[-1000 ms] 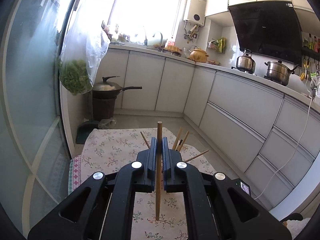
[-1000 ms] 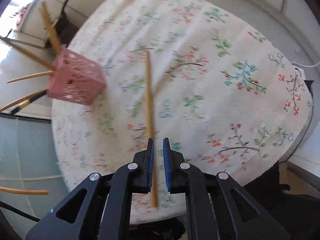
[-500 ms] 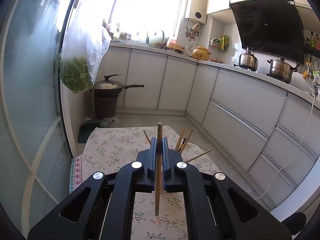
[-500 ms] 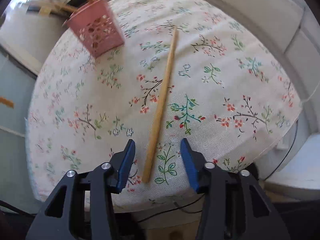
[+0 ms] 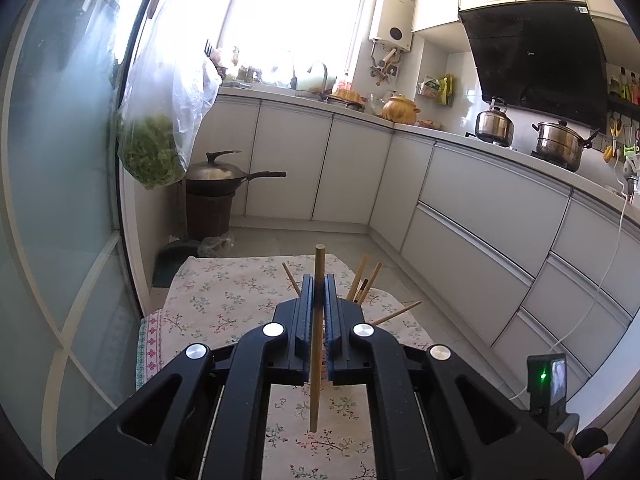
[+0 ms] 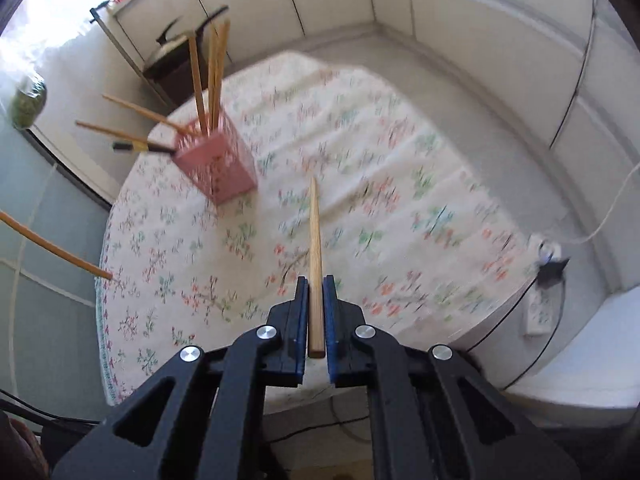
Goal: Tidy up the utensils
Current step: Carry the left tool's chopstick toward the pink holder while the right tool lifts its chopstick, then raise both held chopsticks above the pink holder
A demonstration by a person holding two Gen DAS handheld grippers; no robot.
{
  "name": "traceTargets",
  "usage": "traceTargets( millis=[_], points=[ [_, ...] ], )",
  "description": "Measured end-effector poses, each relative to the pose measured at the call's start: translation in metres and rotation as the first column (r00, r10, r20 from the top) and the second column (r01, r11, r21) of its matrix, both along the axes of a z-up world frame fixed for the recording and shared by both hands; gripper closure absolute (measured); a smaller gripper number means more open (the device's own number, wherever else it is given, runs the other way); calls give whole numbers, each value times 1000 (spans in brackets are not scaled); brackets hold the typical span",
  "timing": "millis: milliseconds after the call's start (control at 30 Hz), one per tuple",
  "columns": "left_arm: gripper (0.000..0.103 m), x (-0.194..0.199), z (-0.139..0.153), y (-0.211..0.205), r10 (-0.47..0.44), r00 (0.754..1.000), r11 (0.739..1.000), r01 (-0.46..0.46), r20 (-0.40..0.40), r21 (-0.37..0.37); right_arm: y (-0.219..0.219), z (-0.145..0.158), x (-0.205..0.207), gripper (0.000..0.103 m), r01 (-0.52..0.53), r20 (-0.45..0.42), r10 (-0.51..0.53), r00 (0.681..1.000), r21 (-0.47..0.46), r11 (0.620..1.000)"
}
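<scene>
Over the round table with its floral cloth (image 6: 400, 184), a pink perforated plastic utensil holder (image 6: 218, 164) stands bristling with chopsticks. The right gripper (image 6: 316, 300) is clamped on a tapered wooden chopstick (image 6: 315, 240) pointing away above the cloth. The left gripper (image 5: 319, 300) pinches an upright wooden chopstick (image 5: 318, 272).

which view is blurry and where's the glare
Right wrist view: the tablecloth and pink holder are smeared by motion, while the right claw and its chopstick stay sharp. Left wrist view: sharp, but the window is blown out white; fisheye bends the cabinets.
</scene>
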State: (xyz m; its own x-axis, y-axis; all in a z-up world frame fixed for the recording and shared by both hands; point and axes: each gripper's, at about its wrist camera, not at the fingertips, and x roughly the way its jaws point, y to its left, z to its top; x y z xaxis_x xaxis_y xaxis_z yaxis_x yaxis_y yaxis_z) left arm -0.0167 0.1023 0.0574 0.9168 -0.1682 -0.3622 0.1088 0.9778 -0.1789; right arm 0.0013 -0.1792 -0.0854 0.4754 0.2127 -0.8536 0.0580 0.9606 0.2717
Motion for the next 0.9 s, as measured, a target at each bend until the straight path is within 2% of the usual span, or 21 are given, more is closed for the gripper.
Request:
traceTargets(
  millis=[67,167,267,567,900],
  points=[
    [98,1,0,-2,-1,1000,1000,1,-1,1,-2,15,2,95,8,62,-6,998,-25,1000],
    [98,2,2,-5,0,1000,1000,0,3,14,-12,30,12,95,29,125,-30,992,5,1000],
    [98,7,5,-8,0,1000,1000,0,6,17,-16,40,22,95,38,202,-35,979,-11,999],
    [98,30,22,-18,-2,1000,1000,2,23,8,-31,64,43,95,7,304,-32,952,86,996],
    [98,63,72,-32,10,992,999,-4,126,-45,-50,143,51,95,-38,434,-22,901,128,991]
  ],
)
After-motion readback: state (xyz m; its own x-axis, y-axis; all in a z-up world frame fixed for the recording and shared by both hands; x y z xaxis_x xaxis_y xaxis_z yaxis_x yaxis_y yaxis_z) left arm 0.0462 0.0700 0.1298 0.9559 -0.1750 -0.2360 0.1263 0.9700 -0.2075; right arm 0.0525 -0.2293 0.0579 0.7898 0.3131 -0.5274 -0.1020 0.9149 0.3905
